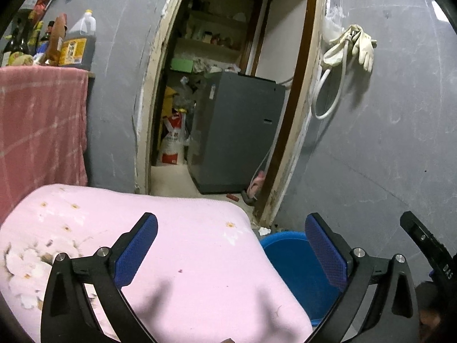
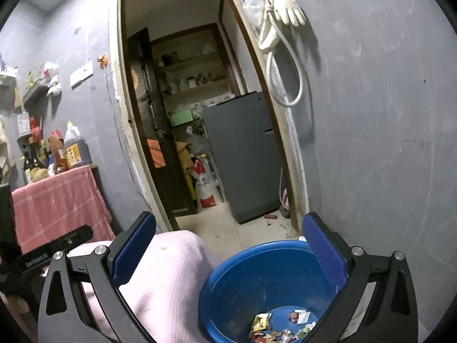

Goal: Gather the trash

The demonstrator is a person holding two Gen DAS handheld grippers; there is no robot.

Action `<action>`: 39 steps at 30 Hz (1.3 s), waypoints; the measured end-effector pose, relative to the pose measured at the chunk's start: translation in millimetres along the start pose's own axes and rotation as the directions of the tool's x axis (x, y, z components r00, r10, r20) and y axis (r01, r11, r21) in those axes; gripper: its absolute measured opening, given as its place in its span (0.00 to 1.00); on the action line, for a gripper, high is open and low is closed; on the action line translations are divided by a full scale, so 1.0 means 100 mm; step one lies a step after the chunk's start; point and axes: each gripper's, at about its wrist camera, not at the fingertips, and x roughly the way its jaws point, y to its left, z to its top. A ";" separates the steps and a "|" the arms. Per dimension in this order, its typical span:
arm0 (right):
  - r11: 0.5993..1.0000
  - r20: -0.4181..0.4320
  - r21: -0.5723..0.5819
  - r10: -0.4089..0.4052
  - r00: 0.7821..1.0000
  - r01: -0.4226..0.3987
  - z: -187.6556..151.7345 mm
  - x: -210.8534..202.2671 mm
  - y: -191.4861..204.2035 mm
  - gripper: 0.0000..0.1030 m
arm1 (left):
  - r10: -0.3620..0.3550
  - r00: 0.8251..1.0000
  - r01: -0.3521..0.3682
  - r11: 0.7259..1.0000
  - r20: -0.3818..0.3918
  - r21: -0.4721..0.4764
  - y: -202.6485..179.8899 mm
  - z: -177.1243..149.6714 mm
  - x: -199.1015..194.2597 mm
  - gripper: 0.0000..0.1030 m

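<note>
A blue plastic basin (image 2: 257, 280) stands on the floor against the grey wall and holds several scraps of trash (image 2: 281, 327) at its bottom. In the left wrist view the basin (image 1: 291, 260) shows partly behind a pink flowered cloth surface (image 1: 182, 257). My right gripper (image 2: 228, 253) is open and empty above the basin and the pink cloth (image 2: 160, 280). My left gripper (image 1: 231, 253) is open and empty above the pink cloth. A small brown crumb (image 1: 228, 340) lies at the cloth's near edge.
An open doorway (image 2: 200, 114) leads to a storeroom with a grey fridge (image 2: 245, 154) and sacks. A table with a red checked cloth (image 2: 57, 200) carries bottles at left. White gloves and a hose (image 2: 285, 14) hang on the wall. A white scrap (image 1: 264, 231) lies on the floor.
</note>
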 end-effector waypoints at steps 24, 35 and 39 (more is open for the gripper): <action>0.980 0.035 -0.196 -0.037 0.999 0.043 0.12 -1.02 0.67 1.00 | 0.032 0.993 -0.042 0.996 0.117 0.085 -0.03 -0.16 -1.19 0.98; 0.972 0.036 -0.225 -0.054 0.998 0.061 -0.05 -1.49 0.84 1.00 | 0.063 0.986 -0.081 0.990 0.155 0.114 0.02 -0.48 -1.68 0.98; 0.971 0.017 -0.230 -0.057 0.998 0.060 -0.14 -1.60 0.89 1.00 | 0.077 0.983 -0.097 0.988 0.166 0.116 0.03 -0.59 -1.81 0.98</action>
